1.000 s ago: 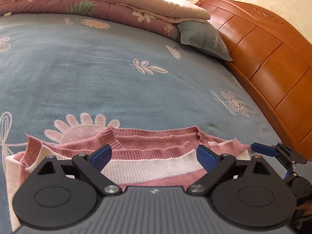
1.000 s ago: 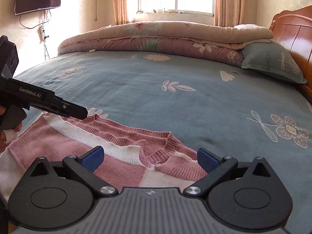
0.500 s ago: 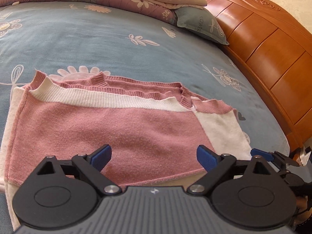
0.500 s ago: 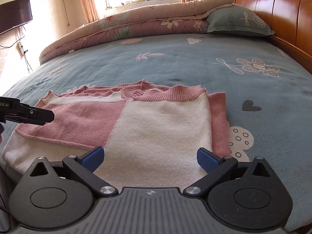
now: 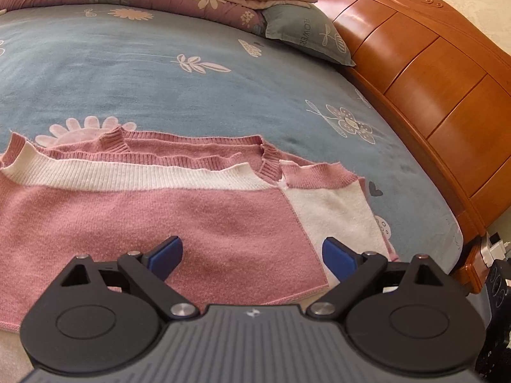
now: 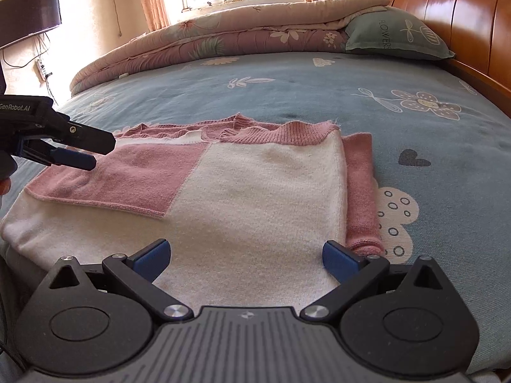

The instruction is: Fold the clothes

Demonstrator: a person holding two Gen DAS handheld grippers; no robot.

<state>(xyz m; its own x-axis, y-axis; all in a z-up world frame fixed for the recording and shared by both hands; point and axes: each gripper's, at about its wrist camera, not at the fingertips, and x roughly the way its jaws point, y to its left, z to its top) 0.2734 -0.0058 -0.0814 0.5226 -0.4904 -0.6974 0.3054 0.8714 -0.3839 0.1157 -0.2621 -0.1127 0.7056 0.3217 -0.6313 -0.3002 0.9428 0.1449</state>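
A pink and cream knitted sweater (image 6: pixel 242 191) lies folded flat on the near part of a blue-grey bedspread with pale flower prints (image 6: pixel 319 95), its ribbed pink neckline and cuffs along the far edge. A pink panel lies folded over the left half, with cream knit showing at the right and along the near edge; a pink sleeve edge peeks out along the right side.

The left gripper (image 5: pixel 252 255) hangs just above the near pink part of the sweater, its blue-padded fingers (image 5: pixel 166 255) spread wide with nothing between them. In the right wrist view it enters from the left over the sweater's left edge (image 6: pixel 80 156); whether its tips touch the knit is hard to tell there. The right gripper (image 6: pixel 244 255) hovers over the near cream part, its fingers likewise wide apart and holding nothing.

At the far side of the bed a folded pink floral quilt (image 6: pixel 207 41) is stacked beside a grey-green pillow printed with flowers (image 6: pixel 396 35). A glossy orange-brown wooden headboard (image 5: pixel 431 79) runs along the right.
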